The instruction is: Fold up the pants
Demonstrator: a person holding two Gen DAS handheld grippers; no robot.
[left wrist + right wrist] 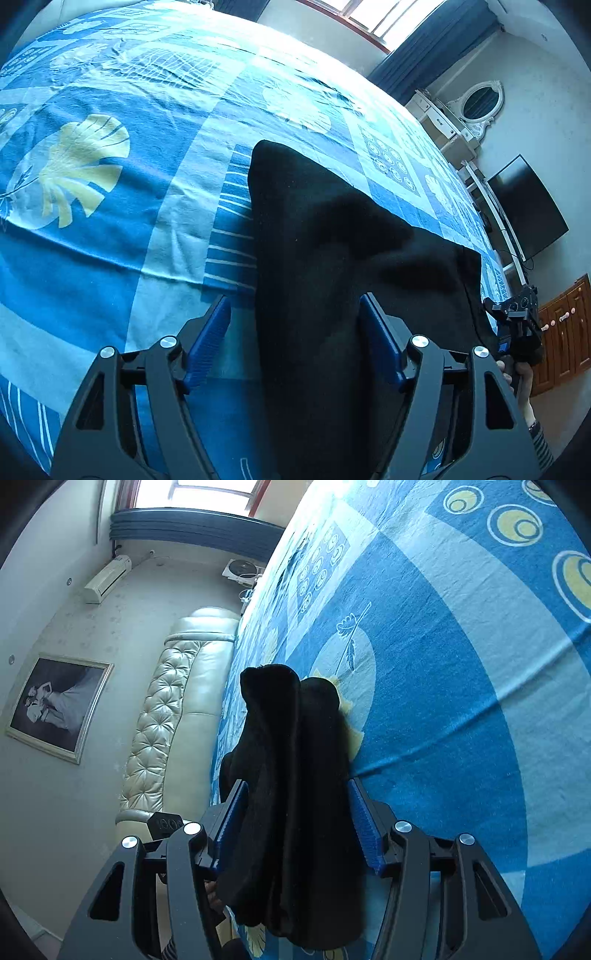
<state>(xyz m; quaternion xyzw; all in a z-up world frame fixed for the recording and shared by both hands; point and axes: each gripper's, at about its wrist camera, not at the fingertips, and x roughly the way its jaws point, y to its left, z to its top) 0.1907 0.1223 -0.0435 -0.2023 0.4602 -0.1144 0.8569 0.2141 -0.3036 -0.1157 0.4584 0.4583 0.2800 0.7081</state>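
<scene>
Pants [325, 258], black, are seen lying on the blue patterned bedsheet [110, 240] near the bed's edge, folded into a long bundle. Left gripper [291, 339] is held wide, one pad beside the cloth, the other pad clear. Right gripper [295, 823] is parted, cloth between its pads; pressing contact cannot be told. The bundle's long axis runs forward from both grippers.
</scene>
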